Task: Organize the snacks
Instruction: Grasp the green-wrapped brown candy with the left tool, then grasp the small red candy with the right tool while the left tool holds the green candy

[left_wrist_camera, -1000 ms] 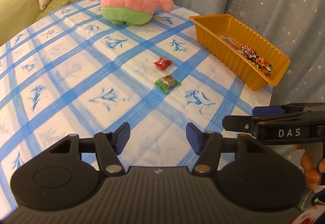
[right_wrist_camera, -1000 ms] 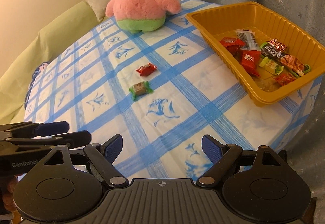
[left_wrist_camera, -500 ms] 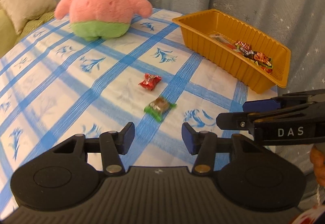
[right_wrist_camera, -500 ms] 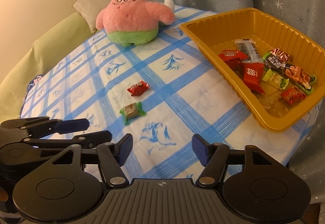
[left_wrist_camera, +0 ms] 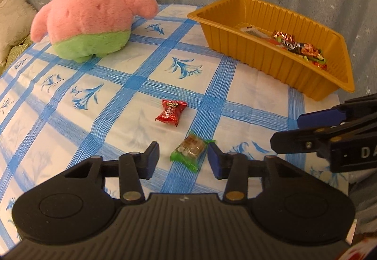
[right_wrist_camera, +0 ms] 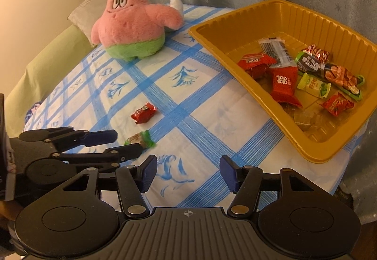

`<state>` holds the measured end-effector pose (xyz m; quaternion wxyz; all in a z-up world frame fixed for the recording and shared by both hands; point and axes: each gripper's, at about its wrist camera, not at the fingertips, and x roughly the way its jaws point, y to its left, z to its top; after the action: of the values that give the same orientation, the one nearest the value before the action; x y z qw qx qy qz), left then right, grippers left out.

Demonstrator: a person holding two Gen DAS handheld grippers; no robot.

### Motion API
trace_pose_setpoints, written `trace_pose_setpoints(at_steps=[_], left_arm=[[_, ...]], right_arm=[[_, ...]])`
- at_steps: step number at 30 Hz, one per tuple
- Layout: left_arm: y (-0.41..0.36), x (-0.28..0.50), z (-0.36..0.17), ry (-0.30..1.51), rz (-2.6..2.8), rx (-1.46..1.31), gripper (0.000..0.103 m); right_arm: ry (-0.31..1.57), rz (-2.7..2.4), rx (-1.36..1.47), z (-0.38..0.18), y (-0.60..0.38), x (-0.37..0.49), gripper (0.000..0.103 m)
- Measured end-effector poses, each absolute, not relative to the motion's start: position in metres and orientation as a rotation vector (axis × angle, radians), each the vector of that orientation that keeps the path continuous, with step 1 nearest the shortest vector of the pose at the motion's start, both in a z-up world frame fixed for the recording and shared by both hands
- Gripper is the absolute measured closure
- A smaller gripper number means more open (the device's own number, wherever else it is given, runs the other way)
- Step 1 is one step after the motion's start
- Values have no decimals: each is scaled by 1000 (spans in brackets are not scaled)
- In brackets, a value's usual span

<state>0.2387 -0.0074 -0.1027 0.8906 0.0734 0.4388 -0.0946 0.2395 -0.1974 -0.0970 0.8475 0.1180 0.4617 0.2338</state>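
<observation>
A green-wrapped candy point(left_wrist_camera: 192, 150) lies on the blue-checked tablecloth, between the fingers of my left gripper point(left_wrist_camera: 182, 157). The jaws are closing, and a gap still shows on the candy's left side. From the right wrist view the left gripper point(right_wrist_camera: 127, 143) straddles the green candy point(right_wrist_camera: 139, 139). A red candy point(left_wrist_camera: 170, 112) point(right_wrist_camera: 143, 112) lies just beyond it. My right gripper point(right_wrist_camera: 188, 171) hovers over bare cloth with its jaws closing and nothing between them. It also shows at the right edge of the left wrist view point(left_wrist_camera: 286, 130). The orange tray point(left_wrist_camera: 259, 57) point(right_wrist_camera: 313, 149) holds several wrapped snacks.
A pink star plush point(left_wrist_camera: 92, 17) point(right_wrist_camera: 134, 28) sits at the back of the table. A grey starred curtain hangs behind. A pillow point(right_wrist_camera: 87, 14) and a green sofa point(right_wrist_camera: 35, 66) are at the left. The table edge falls away just right of the tray.
The left gripper moved forward and down until the green candy lay between its fingers, and its jaws narrowed. The right gripper's jaws narrowed too, and it shifted slightly.
</observation>
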Motion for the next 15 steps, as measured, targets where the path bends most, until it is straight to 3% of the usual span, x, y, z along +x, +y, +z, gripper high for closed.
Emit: trace_pose_setpoints(at_steps=[10, 15], left_arm=[[-12, 247, -109, 926, -231, 149, 80], [-7, 245, -108, 927, -216, 107, 82]], right_arm=[[988, 484, 254, -100, -198, 241, 43], [989, 489, 250, -100, -195, 244, 43]])
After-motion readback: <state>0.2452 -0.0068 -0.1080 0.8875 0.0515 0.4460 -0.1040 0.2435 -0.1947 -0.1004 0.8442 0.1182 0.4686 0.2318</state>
